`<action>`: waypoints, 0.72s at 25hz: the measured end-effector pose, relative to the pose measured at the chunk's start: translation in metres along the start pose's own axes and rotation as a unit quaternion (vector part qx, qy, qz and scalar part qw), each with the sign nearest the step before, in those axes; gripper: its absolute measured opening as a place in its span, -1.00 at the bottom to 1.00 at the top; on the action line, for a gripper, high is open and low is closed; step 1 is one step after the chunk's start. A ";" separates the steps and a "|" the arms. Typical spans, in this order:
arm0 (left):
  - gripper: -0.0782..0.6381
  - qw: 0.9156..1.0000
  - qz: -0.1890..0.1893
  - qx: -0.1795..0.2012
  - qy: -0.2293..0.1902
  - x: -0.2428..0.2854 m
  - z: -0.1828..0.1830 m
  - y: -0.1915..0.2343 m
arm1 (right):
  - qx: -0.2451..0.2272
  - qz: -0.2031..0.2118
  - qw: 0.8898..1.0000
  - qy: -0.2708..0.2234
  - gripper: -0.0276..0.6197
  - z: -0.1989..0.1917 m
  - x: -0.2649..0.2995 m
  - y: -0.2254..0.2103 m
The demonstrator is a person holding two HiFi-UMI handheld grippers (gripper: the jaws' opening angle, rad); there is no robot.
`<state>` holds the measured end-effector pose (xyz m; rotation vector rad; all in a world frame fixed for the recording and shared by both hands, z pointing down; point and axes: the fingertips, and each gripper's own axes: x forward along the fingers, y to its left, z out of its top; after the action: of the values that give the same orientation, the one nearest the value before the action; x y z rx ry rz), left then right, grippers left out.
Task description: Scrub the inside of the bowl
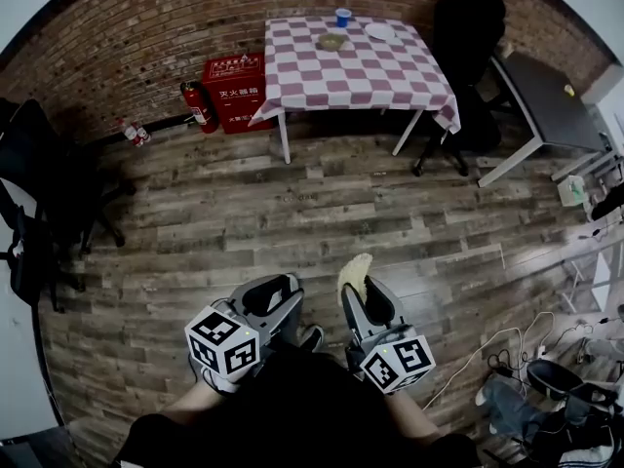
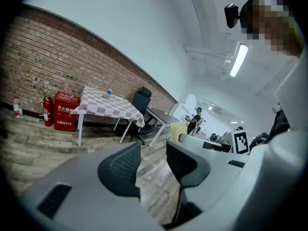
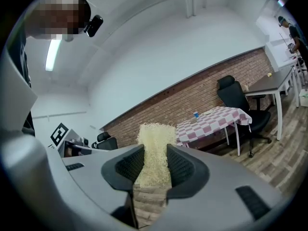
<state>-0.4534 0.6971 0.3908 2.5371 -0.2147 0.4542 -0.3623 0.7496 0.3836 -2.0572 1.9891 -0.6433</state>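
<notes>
The bowl (image 1: 332, 41) stands on a far table with a red-and-white checked cloth (image 1: 351, 76), beside a blue cup (image 1: 342, 15) and a white plate (image 1: 380, 32). Both grippers are held close to the person's body, well short of that table. My right gripper (image 1: 363, 298) (image 3: 155, 165) is shut on a pale yellow scrub pad (image 1: 356, 271) (image 3: 155, 148) that sticks up past its jaws. My left gripper (image 1: 278, 292) (image 2: 153, 160) is open, with only floor showing between its fingers. In the left gripper view the table (image 2: 103, 105) is small and distant.
A red fire-equipment box (image 1: 234, 91) and an extinguisher (image 1: 198, 102) stand against the brick wall left of the table. A black office chair (image 1: 468, 37) and a grey desk (image 1: 546, 96) are to its right. Dark chairs (image 1: 39, 193) stand at left; cables (image 1: 507, 349) lie at right.
</notes>
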 end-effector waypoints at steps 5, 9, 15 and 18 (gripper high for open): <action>-0.29 1.000 -0.012 -0.001 0.004 0.026 0.018 0.021 | -0.001 -0.010 1.000 0.010 -0.44 0.008 0.030 -0.018; -0.29 1.000 -0.028 -0.005 0.004 0.059 0.047 0.049 | -0.011 -0.036 0.999 0.010 -0.44 0.027 0.063 -0.045; -0.29 0.998 -0.065 0.007 0.005 0.108 0.112 0.091 | -0.019 -0.069 0.997 0.014 -0.44 0.063 0.130 -0.074; -0.29 0.997 -0.077 0.003 0.006 0.123 0.141 0.120 | -0.019 -0.084 0.996 0.022 -0.44 0.078 0.167 -0.084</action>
<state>-0.3294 0.5130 0.3828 2.5338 -0.0125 0.4091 -0.2534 0.5790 0.3785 -2.2706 1.8793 -0.6922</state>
